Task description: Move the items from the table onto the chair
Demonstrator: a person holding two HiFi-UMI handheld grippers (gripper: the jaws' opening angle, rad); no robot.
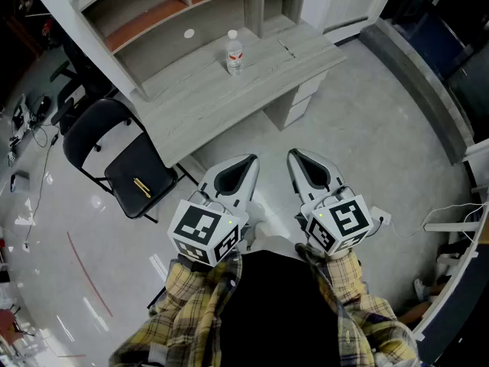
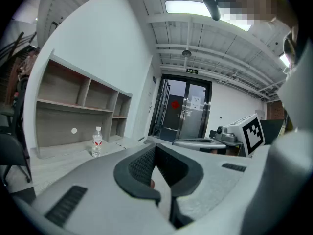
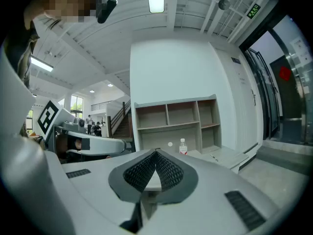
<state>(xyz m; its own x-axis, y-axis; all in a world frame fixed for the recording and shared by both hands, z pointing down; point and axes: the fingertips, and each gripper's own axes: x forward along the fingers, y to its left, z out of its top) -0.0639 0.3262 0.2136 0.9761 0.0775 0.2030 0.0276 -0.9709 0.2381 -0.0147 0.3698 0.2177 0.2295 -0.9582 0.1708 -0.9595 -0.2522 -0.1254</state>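
While the person is holding both tools low in front of the body, the left gripper (image 1: 243, 167) is showing its jaws pressed fully together, the ribbed pads meeting along one seam with nothing between them. The right gripper (image 1: 302, 163) is presenting the same condition: jaws closed tight and gripping nothing. Both are hanging side by side over the pale floor (image 1: 367, 151), near each other but apart, each with its marker cube facing up and a plaid sleeve (image 1: 191, 297) trailing behind it.

Beyond the jaw tips, the grey surface (image 1: 229, 90) is carrying a clear water bottle (image 1: 234, 53) with a white cap and a red-marked label. It is standing upright toward the rear of the top, well apart from both grippers.

A small white round disc (image 1: 189, 33) is showing behind and left of the bottle, at the foot of the open shelf unit (image 1: 176, 6) that is rising from the rear edge. Whether the disc is lying on the surface or sitting on the back panel cannot be determined.

Left of the surface, a black folding chair (image 1: 95, 128) is standing on the floor, well apart from the bottle. A slim yellow object (image 1: 142, 185) is lying on its seat — too small to identify.
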